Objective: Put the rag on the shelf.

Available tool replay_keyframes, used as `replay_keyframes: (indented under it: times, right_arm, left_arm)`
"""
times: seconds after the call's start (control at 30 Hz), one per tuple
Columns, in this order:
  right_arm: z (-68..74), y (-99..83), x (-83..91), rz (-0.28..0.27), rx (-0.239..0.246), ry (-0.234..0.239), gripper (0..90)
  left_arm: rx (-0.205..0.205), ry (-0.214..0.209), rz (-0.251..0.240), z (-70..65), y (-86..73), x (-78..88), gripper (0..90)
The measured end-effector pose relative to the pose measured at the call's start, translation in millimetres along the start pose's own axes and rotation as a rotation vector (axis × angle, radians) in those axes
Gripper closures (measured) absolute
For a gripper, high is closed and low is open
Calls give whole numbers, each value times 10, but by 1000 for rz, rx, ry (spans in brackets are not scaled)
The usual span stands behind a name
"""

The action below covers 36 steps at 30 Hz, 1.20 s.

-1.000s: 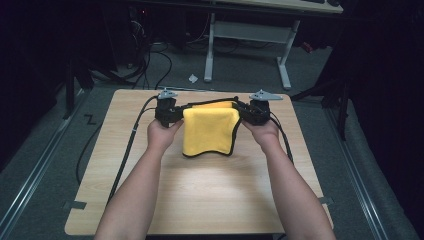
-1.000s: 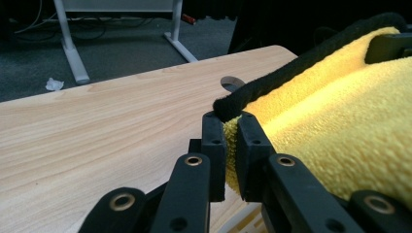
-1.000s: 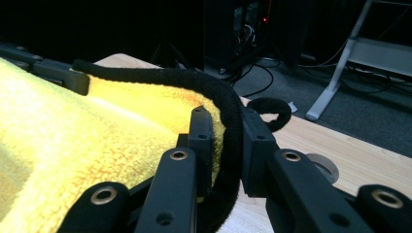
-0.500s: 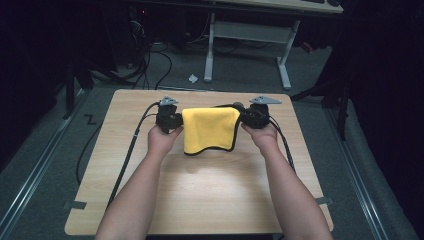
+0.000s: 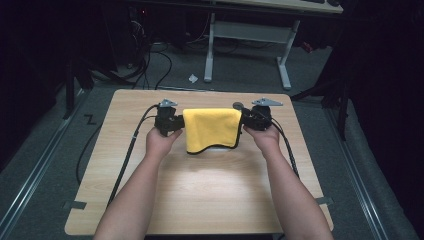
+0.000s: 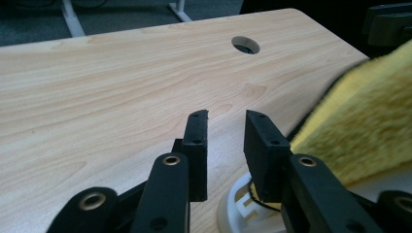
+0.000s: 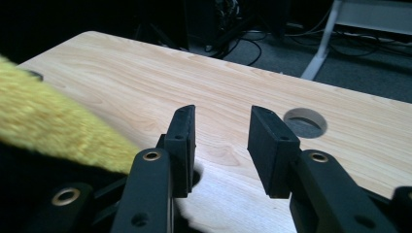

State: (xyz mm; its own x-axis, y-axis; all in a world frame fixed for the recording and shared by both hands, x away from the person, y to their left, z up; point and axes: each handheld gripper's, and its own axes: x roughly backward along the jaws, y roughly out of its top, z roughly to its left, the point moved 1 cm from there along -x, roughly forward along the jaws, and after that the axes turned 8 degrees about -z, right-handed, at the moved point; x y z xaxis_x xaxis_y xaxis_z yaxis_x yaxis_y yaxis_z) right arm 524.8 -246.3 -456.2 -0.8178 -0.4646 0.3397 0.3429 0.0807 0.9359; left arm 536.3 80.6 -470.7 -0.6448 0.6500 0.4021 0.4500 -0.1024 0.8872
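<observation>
A yellow cloth (image 5: 212, 127) lies draped over a white object (image 6: 238, 208) at the far middle of the wooden table (image 5: 200, 195). My left gripper (image 5: 178, 122) sits at the cloth's left edge and my right gripper (image 5: 247, 120) at its right edge. Both have just been opening. In the left gripper view the jaws (image 6: 226, 116) stand apart with bare table between them, and the cloth (image 6: 359, 126) is off to their right. In the right gripper view the jaws (image 7: 221, 110) are likewise open on nothing, with the cloth (image 7: 53, 126) to their left.
A round cable hole (image 5: 238, 105) is in the table just behind the cloth. Black cables (image 5: 127, 155) trail from the grippers over the table's sides. Beyond the far edge stand a desk's white legs (image 5: 282, 55) and floor cables. Bare wood stretches between my forearms.
Both grippers sank slightly with the cloth, then opened and let go of its top corners. The cloth now rests on its own between them.
</observation>
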Motion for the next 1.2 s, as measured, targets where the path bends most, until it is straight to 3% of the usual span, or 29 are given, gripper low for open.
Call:
replay_keyframes:
  times: [0.57, 0.67, 0.93, 1.0, 1.2]
  right_arm:
    - [-185, -51, 105, -1, 9, -71, 601]
    - [-202, -79, 151, -5, 8, -77, 581]
    - [-134, -59, 289, -10, 52, -79, 535]
    - [-102, -62, 338, -39, 64, -79, 534]
    - [-32, -91, 472, -30, 74, -73, 504]
  left_arm:
    - [12, 55, 10, 148, -81, 103, 662]
    - [2, 63, -15, 148, -85, 171, 650]
    - [-2, 91, -63, 154, -140, 395, 596]
    - [-7, 93, -69, 136, -162, 440, 586]
    - [-24, 91, -91, 51, -263, 604, 545]
